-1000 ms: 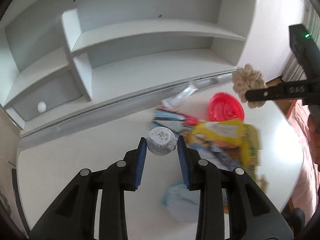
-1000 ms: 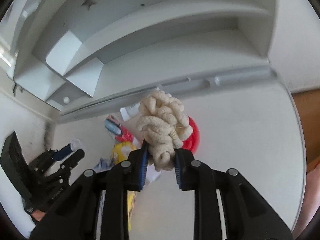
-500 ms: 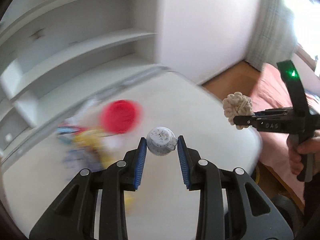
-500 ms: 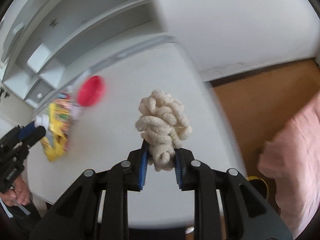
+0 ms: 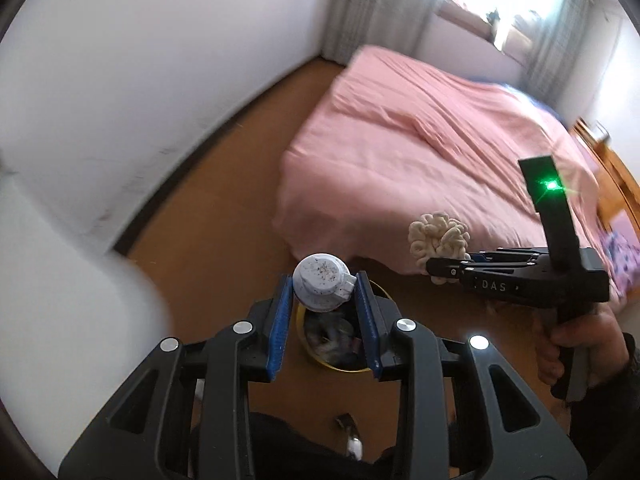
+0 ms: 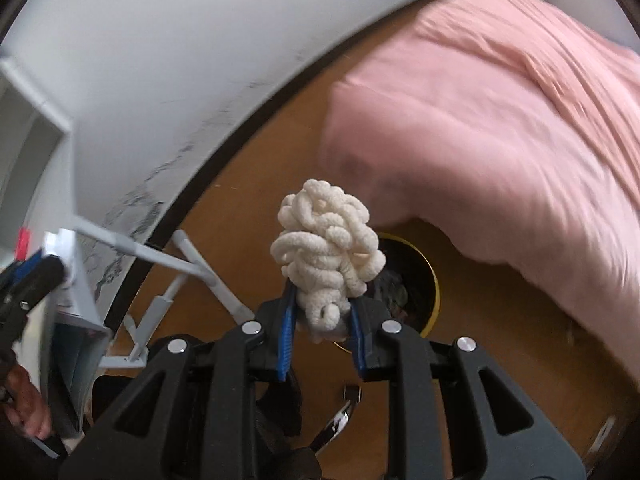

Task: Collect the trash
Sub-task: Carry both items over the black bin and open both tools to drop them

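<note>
Home bedroom: pink-covered bed point(image 5: 432, 136).

The left tool point(image 5: 324, 296) has its two blue-padded fingers point(image 5: 280, 320) pressed against the sides of a small speckled white cup point(image 5: 322, 286), which sits between the tips. The right tool point(image 6: 322, 320) is clamped on the lower end of a cream knotted bundle point(image 6: 328, 248) that rises past its tips. A bare hand point(image 5: 576, 344) grips the right tool's handle, off to the left tool's right.
</note>
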